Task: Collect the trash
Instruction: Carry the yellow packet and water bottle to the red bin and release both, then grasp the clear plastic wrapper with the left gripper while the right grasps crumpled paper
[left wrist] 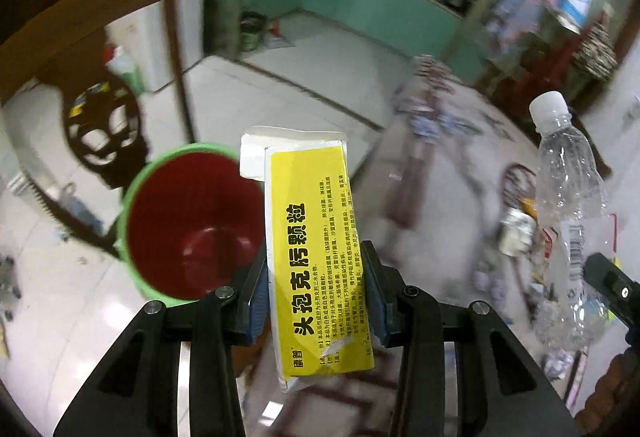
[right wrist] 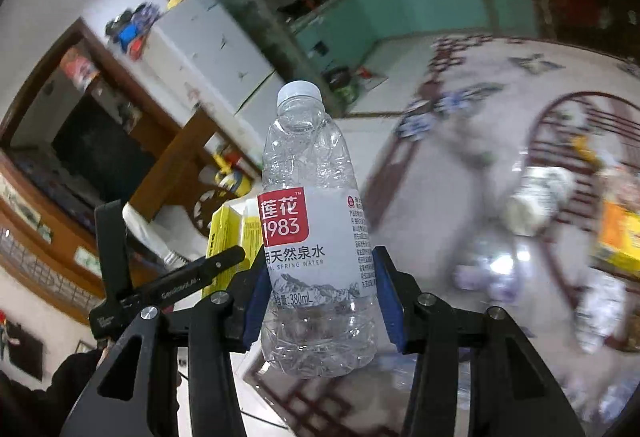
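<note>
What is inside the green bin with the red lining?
The green bin shows only its bare red lining and bottom; no trash is visible. The yellow medicine box covers its right edge.

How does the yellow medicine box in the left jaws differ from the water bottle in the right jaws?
The yellow box is flat, opaque card with an open top flap; the water bottle is round, clear plastic, capped. The box carries black print on yellow; the bottle has a white label with a red patch. Both stand upright, clamped between blue-padded jaws.
</note>
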`<state>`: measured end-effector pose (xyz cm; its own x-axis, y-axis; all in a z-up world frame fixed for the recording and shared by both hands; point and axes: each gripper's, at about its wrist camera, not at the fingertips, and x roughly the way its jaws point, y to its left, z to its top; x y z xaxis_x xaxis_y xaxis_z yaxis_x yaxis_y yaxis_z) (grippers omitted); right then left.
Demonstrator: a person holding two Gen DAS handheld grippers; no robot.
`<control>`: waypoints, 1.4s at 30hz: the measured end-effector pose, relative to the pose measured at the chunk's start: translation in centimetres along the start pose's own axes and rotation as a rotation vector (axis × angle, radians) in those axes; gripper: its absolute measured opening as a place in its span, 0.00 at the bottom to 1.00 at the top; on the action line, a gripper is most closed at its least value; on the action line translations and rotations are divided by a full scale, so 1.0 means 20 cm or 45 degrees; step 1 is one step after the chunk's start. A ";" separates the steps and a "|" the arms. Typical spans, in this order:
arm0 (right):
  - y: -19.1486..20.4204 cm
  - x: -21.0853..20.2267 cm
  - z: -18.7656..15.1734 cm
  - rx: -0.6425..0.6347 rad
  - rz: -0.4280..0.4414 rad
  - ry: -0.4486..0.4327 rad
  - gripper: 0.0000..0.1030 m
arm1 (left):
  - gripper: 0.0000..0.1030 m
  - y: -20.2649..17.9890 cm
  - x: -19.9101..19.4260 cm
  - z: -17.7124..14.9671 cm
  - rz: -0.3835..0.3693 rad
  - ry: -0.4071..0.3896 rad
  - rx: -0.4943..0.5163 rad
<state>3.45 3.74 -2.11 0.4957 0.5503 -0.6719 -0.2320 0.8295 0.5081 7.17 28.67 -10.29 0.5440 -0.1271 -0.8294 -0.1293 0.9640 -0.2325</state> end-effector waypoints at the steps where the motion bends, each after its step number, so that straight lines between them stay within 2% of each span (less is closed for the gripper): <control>1: 0.05 0.09 0.01 -0.011 0.014 0.029 0.45 | 0.38 0.07 0.02 0.01 0.021 0.008 -0.016; 6: 0.24 0.59 0.02 -0.064 0.071 0.216 0.45 | 0.38 0.31 0.13 0.04 0.130 0.037 -0.048; 12: 0.33 1.07 -0.02 -0.111 0.020 0.402 0.45 | 0.38 0.48 0.26 0.03 0.183 0.108 -0.076; 15: 0.34 1.22 -0.03 -0.113 0.008 0.457 0.46 | 0.38 0.54 0.30 0.04 0.187 0.132 -0.079; 19: 0.35 1.34 0.00 -0.090 -0.071 0.445 0.48 | 0.39 0.57 0.32 0.05 0.172 0.150 -0.083; 21: 0.33 1.40 0.03 -0.042 -0.090 0.432 0.49 | 0.46 0.58 0.33 0.07 0.177 0.144 -0.078; 22: 0.35 1.39 0.03 -0.029 -0.084 0.420 0.50 | 0.58 0.58 0.33 0.08 0.180 0.139 -0.078; 24: 0.34 1.38 0.04 -0.009 -0.058 0.388 0.52 | 0.75 0.57 0.33 0.09 0.202 0.112 -0.077; 28: 0.33 1.29 0.05 -0.063 -0.079 0.346 0.52 | 0.76 0.53 0.30 0.13 0.187 0.074 -0.040; 34: 0.25 0.91 -0.03 -0.081 -0.173 0.233 0.52 | 0.76 0.32 0.25 0.14 0.083 0.023 0.068; 36: 0.20 0.75 -0.06 -0.081 -0.233 0.191 0.52 | 0.76 0.19 0.24 0.13 0.022 0.021 0.126; 39: 0.11 0.52 -0.14 -0.142 -0.379 0.164 0.52 | 0.76 -0.02 0.23 0.10 -0.072 0.022 0.237; 42: -0.08 0.28 -0.21 -0.067 -0.421 0.145 0.55 | 0.77 -0.24 0.21 0.05 -0.161 0.013 0.361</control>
<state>3.13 5.94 -8.87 0.4552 0.2556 -0.8529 -0.1185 0.9668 0.2265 10.82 23.63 -12.15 0.5322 -0.2511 -0.8085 0.1760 0.9670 -0.1844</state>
